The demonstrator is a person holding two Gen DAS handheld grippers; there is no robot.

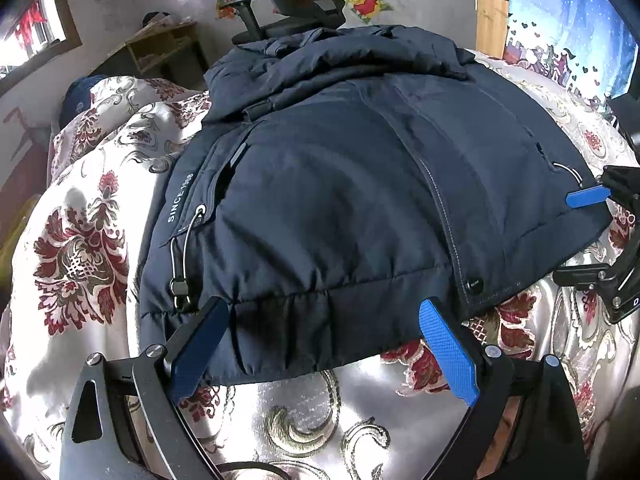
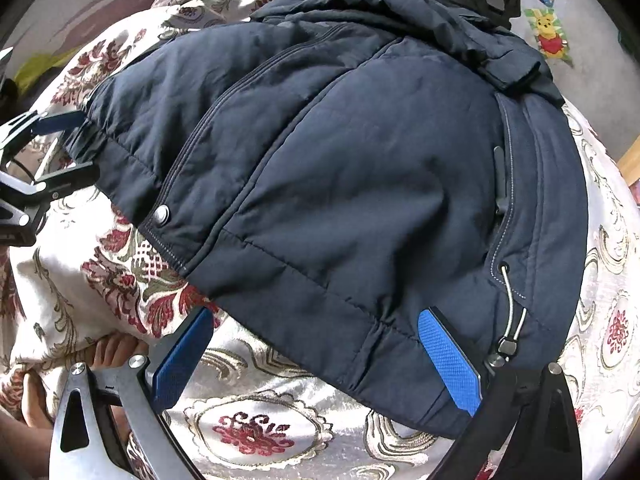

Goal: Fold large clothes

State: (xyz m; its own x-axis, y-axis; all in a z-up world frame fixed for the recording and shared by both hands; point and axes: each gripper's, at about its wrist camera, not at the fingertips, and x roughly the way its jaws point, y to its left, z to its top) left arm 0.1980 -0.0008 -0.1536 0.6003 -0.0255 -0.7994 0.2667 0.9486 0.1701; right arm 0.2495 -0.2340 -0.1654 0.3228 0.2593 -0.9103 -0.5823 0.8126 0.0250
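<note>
A navy padded jacket lies front up on a floral satin bedspread, hood at the far end, hem toward me. My left gripper stands wide open at the hem's left part, beside a drawcord toggle. It also shows at the left edge of the right wrist view, left gripper, with the hem corner between its fingers. My right gripper is wide open around the hem's right part; the left wrist view shows one of its blue fingers at the jacket's right edge.
A black office chair stands behind the bed, a wooden shelf to the far left, and a blue patterned curtain to the far right. A hand shows under the bedspread edge by my right gripper.
</note>
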